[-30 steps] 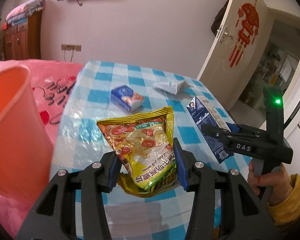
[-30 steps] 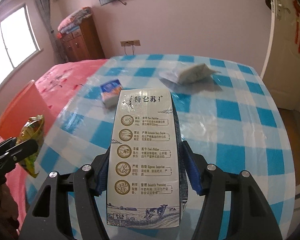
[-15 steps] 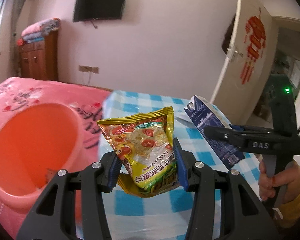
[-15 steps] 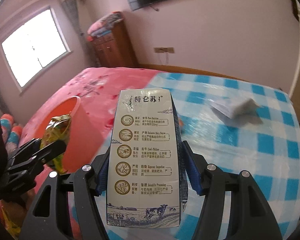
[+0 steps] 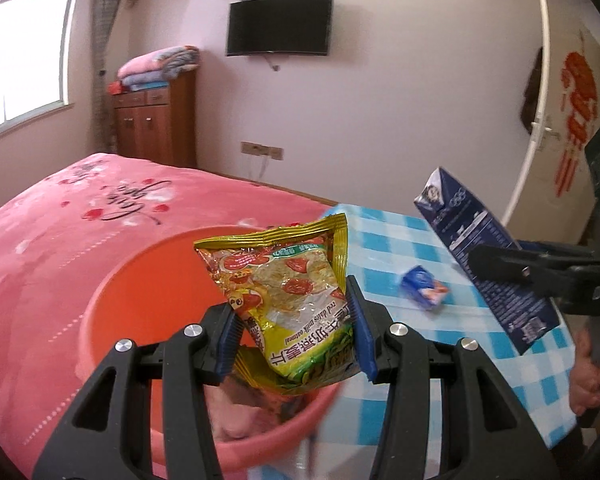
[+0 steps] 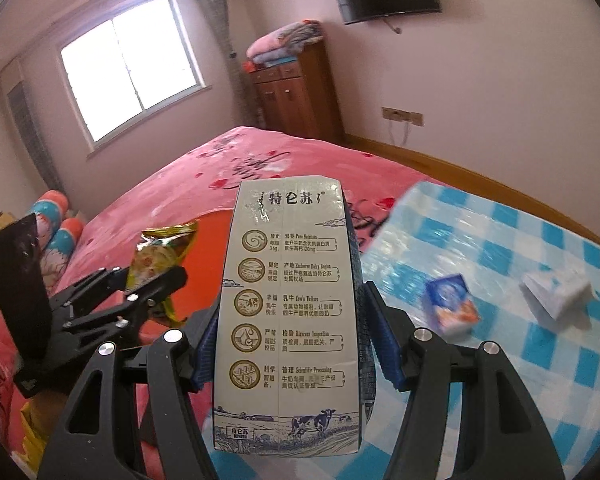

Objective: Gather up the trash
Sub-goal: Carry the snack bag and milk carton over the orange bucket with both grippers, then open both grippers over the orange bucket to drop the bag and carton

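My left gripper point(image 5: 294, 326) is shut on a yellow snack bag point(image 5: 288, 288), which hangs over the mouth of an orange bin point(image 5: 140, 280). In the right wrist view the same bag point(image 6: 160, 252) and the left gripper point(image 6: 148, 284) show at the left, in front of the bin point(image 6: 208, 248). My right gripper point(image 6: 290, 340) is shut on a tall milk carton point(image 6: 288, 312), held upright beside the bin. That carton point(image 5: 488, 256) appears dark blue at the right of the left wrist view, clamped in the right gripper point(image 5: 508, 268).
A blue-and-white checked table point(image 6: 520, 248) holds a small blue box point(image 6: 452, 304) and a white crumpled packet point(image 6: 556, 292). A pink bed point(image 5: 80, 216) lies behind the bin. A person's hand point(image 5: 588, 376) grips the right tool. A wooden cabinet point(image 5: 156, 124) stands at the wall.
Both grippers have swung left and up from over the table toward the orange bin, each keeping its item. The bag now hangs over the bin's opening.
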